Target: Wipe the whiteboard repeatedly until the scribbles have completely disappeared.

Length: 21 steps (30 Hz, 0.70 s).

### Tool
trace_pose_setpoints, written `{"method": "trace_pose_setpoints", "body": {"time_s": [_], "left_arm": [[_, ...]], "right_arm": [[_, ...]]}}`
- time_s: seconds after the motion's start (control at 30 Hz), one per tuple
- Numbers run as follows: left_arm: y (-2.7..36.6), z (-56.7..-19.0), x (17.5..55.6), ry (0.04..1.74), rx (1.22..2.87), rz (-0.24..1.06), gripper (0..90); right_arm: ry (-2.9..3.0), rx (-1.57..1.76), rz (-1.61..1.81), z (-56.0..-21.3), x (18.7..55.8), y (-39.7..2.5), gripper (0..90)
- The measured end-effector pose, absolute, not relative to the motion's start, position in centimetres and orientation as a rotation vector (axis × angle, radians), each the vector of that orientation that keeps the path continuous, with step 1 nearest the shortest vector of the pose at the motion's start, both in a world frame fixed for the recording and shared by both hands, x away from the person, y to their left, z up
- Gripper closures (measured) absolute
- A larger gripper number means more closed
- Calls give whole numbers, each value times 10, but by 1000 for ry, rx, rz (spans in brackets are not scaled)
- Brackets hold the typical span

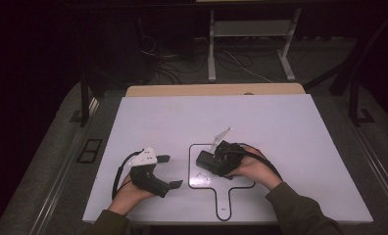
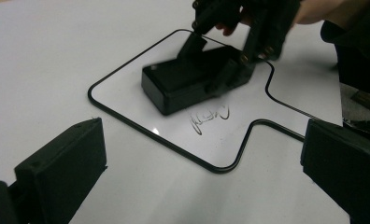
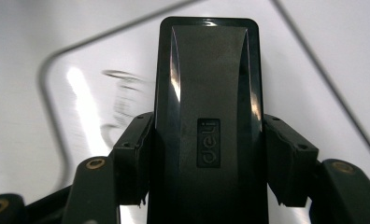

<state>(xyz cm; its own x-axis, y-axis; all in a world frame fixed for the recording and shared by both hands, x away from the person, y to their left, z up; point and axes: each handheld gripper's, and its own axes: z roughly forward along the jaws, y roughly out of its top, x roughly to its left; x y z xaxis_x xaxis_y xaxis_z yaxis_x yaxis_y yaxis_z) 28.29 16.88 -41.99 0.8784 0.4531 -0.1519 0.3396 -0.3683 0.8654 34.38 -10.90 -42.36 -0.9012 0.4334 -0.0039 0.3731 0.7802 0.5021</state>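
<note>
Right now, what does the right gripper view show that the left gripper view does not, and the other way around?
The right gripper view reads the "deli" logo on the black eraser and shows both jaws pressing its sides. The left gripper view shows the left gripper open over bare table, the small whiteboard's handle outline, and the right gripper from outside. Both show the eraser, the scribble and the whiteboard's black border.

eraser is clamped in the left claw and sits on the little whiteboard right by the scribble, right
Not quite: the right claw grips the black eraser, its jaws pressed to both long sides, as the right gripper view shows. The left claw is open, off to the side on the table. The rest holds: the eraser sits on the small whiteboard beside the scribble.
</note>
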Motion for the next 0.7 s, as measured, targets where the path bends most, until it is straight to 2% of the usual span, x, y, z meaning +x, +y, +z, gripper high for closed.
{"method": "trace_pose_setpoints", "body": {"time_s": [0.3, 0.7], "left_arm": [[169, -420, 283, 575, 1987, 136, 0], [169, -420, 282, 580, 1985, 136, 0]], "right_arm": [[2933, 434, 776, -422, 313, -74, 388], [2832, 683, 749, -423, 352, -102, 388]]}}
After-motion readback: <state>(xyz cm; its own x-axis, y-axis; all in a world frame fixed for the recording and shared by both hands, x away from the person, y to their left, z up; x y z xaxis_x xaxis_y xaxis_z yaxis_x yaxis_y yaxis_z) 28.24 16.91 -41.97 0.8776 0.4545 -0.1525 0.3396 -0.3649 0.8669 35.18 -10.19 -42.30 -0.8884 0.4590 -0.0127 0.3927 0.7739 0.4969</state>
